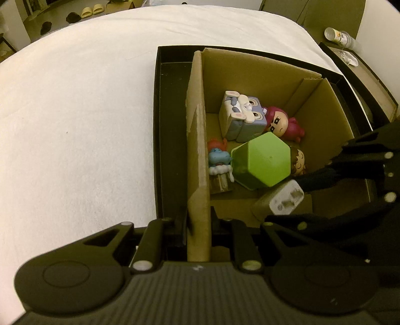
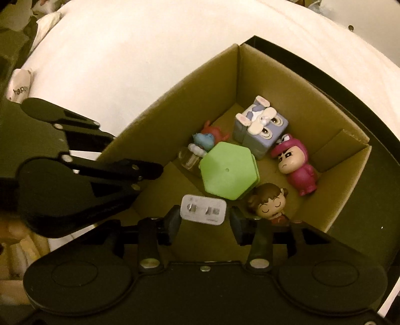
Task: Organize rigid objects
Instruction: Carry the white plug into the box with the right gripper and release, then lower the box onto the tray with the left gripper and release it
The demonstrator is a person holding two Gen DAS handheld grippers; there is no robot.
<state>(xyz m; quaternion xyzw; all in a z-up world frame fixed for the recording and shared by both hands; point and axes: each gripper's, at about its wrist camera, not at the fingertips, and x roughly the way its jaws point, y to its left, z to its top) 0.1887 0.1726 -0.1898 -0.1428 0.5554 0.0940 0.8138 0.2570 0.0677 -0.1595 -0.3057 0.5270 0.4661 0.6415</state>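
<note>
An open cardboard box (image 1: 197, 150) holds a green hexagonal container (image 2: 228, 172), a lavender bunny cube (image 2: 260, 125), a pink-suited figure (image 2: 297, 167), a brown-haired figure (image 2: 270, 205) and a blue-and-red figure (image 2: 205, 140). My left gripper (image 1: 198, 225) is shut on the box's near wall. A white plug adapter (image 2: 203, 208) sits prongs-up between the fingers of my right gripper (image 2: 203, 222), low inside the box. A small gap shows beside the right pad, so the pads do not press on it. The left wrist view shows the adapter (image 1: 282, 200) beside the green container (image 1: 261, 162).
The box stands in a shallow black tray (image 1: 170, 125) on a white sheet (image 1: 75, 112). A dark side table with a cup (image 1: 335, 35) lies at the far right. Slippers (image 1: 92, 11) lie on the floor beyond the sheet.
</note>
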